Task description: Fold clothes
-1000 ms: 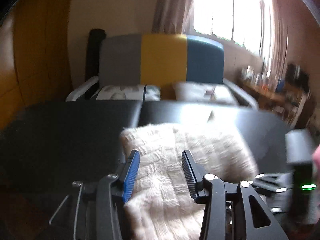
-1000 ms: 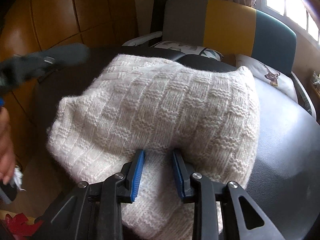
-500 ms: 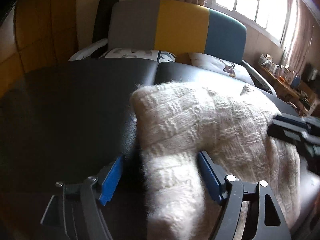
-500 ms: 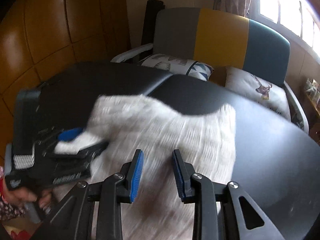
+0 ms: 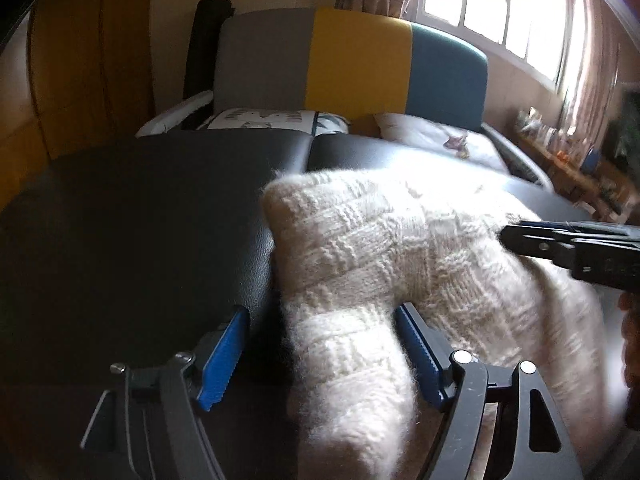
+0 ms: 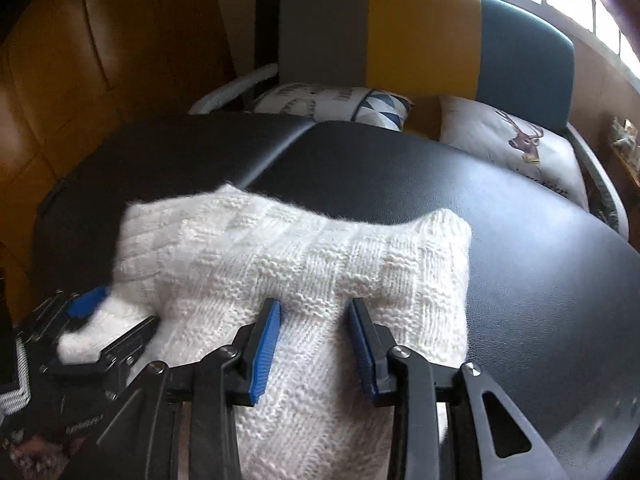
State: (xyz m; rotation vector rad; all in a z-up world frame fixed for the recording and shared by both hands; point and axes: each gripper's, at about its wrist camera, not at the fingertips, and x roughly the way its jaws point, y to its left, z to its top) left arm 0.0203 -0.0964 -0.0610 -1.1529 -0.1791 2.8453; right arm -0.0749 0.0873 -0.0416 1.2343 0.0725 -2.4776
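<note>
Right wrist view showed a cream, basket-weave knit sweater (image 6: 304, 280), fuzzy and bunched in thick folds, lying on the black padded desk (image 6: 520, 240). Right gripper (image 6: 314, 344) jaws were opening astride the knit; left gripper (image 5: 320, 344) jaws stood released around a fold.

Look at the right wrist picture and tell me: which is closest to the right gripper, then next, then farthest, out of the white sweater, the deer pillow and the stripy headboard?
1. White sweater: lying between the right gripper fingers, on the black surface.
2. Deer pillow: behind the black surface, to the right.
3. Stripy headboard: farthest, standing up behind the pillows.
</note>
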